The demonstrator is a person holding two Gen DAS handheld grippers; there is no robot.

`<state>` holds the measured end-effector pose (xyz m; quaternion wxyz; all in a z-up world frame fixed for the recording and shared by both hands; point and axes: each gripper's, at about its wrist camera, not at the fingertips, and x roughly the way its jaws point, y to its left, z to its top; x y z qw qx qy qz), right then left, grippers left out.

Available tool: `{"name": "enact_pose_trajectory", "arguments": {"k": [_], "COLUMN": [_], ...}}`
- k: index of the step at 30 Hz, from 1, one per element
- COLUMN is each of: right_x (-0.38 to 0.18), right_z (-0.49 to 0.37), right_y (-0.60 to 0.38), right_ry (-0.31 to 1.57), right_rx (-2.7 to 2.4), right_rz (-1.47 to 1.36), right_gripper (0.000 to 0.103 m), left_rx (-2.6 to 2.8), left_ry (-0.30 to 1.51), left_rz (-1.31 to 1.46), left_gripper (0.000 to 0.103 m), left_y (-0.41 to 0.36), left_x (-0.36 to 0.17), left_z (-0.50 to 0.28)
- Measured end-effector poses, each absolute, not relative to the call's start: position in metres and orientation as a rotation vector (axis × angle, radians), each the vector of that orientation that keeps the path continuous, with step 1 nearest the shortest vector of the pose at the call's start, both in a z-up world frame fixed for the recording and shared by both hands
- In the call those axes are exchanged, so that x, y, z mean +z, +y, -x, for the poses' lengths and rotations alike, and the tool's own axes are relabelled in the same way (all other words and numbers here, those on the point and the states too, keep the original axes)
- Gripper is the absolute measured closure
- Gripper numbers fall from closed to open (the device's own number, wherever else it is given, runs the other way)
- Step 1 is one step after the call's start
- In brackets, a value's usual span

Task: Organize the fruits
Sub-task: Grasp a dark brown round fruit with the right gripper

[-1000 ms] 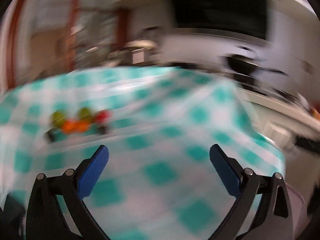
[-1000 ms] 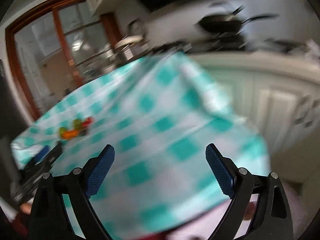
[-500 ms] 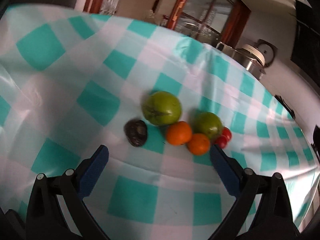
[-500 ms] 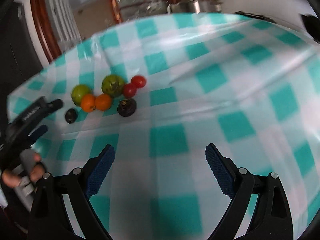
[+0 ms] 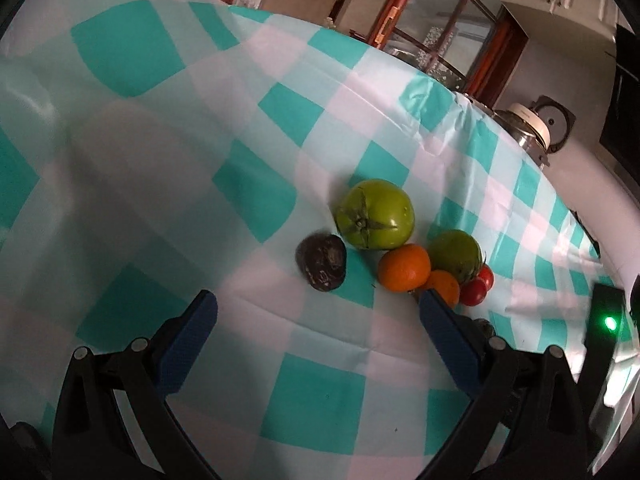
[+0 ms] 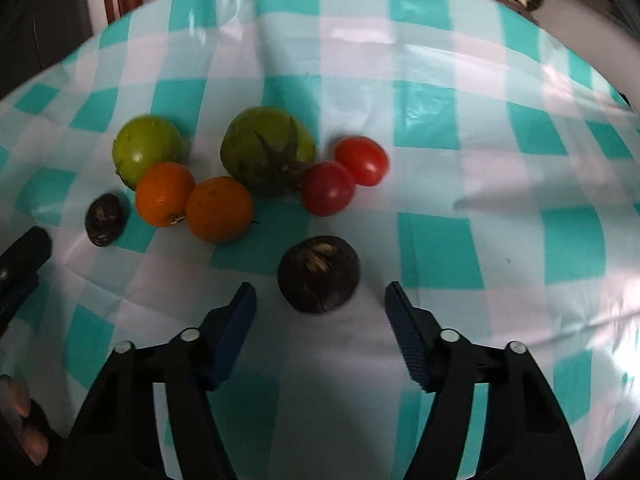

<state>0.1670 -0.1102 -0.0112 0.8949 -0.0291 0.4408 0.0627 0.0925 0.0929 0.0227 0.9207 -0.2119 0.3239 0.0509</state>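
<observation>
Kitchen, checked cloth [image 6: 440, 248] on worktop. Right gripper [image 6: 320, 312] jaws just narrowing, not touching dark fruit [image 6: 319, 274]; may roll. Left gripper [image 5: 316, 312] jaws apart, empty.

Two green tomatoes [image 6: 269, 148], two oranges [image 6: 219, 209], two red tomatoes [image 6: 328, 188], two dark fruits [image 6: 319, 274], clustered on checked cloth [image 6: 440, 248]

Right tool [image 6: 320, 300] over fruit on checked bench [image 6: 440, 248]
Jaws just closing partway, dark fruit [image 6: 319, 279] just ahead btwn tips, untouched.
</observation>
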Motion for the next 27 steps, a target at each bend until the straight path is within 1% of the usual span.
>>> {"name": "enact_pose_trajectory", "arguments": {"k": [3, 4, 6, 7, 9, 11, 13, 15, 17, 19, 27], "right_x": [-0.012, -0.012, -0.011, -0.010, -0.009, -0.009, -0.007, -0.007, -0.007, -0.007, -0.010], "right_z": [-0.175, -0.176, -0.177, -0.177, -0.178, -0.179, -0.180, -0.182, -0.185, -0.187, -0.194], "right_y": [-0.112, -0.114, -0.119, -0.122, -0.133, -0.146, -0.162, -0.176, -0.185, -0.192, -0.207], "right_ry": [0.911, 0.909, 0.905, 0.902, 0.897, 0.892, 0.879, 0.867, 0.868, 0.870, 0.866], "right_rx": [0.138, 0.134, 0.130, 0.131, 0.138, 0.120, 0.101, 0.082, 0.078, 0.083, 0.105], "right_rz": [0.054, 0.050, 0.038, 0.026, -0.020, -0.069, -0.130, -0.184, -0.221, -0.237, -0.263], "right_gripper": [0.046, 0.047, 0.059, 0.061, 0.062, 0.062, 0.062, 0.062, 0.062, 0.062, 0.061], "left_rx": [0.092, 0.087, 0.064, 0.050, 0.010, -0.017, -0.050, -0.061, -0.062, -0.053, 0.001], "left_ry": [0.666, 0.666, 0.675, 0.677, 0.678, 0.681, 0.689, 0.727, 0.770, 0.797, 0.854], "left_rz": [0.414, 0.404, 0.368, 0.352, 0.318, 0.280, 0.262, 0.254, 0.281, 0.308, 0.257], "left_gripper": [0.003, 0.006, 0.009, 0.011, 0.013, 0.019, 0.023, 0.031, 0.044, 0.050, 0.052], "left_y": [0.088, 0.085, 0.077, 0.072, 0.061, 0.050, 0.042, 0.036, 0.037, 0.038, 0.021], "left_x": [0.023, 0.023, 0.024, 0.024, 0.025, 0.025, 0.025, 0.021, 0.014, 0.009, 0.002], "left_z": [-0.093, -0.093, -0.095, -0.096, -0.097, -0.098, -0.102, -0.111, -0.121, -0.131, -0.167]}}
